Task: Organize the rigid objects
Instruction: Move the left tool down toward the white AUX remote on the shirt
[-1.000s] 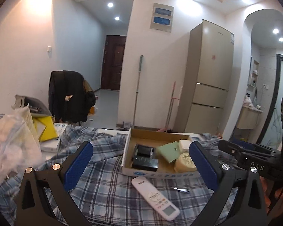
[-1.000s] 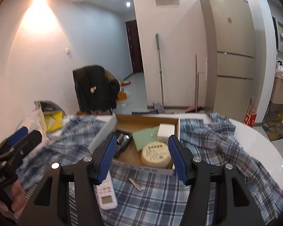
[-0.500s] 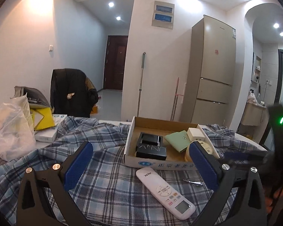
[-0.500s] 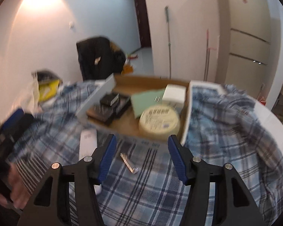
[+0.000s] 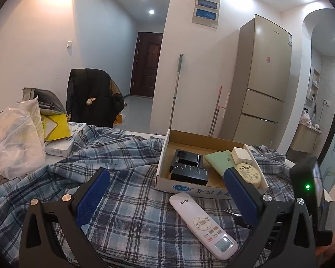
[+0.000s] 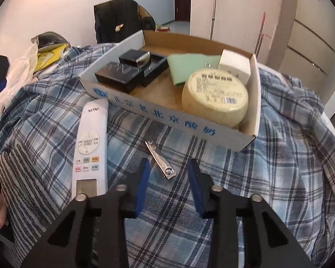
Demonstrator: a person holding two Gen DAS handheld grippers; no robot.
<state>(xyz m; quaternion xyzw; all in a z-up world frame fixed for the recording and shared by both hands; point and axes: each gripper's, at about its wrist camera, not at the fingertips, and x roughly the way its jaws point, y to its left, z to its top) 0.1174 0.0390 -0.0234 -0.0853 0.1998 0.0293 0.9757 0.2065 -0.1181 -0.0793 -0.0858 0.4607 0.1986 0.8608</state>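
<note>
Nail clipper point(image 6: 160, 160) lies just ahead, between right gripper point(image 6: 168, 167) fingers, untouched

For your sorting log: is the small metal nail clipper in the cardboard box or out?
Out: the small metal nail clipper lies on the plaid cloth, before the cardboard box.

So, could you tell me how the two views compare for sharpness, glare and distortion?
Left wrist view: sharp, ceiling spotlights flare brightly, fisheye bends the fridge and walls. Right wrist view: slightly soft, most at the gripper fingers; the nail clipper and carton stay legible; no strong glare.
</note>
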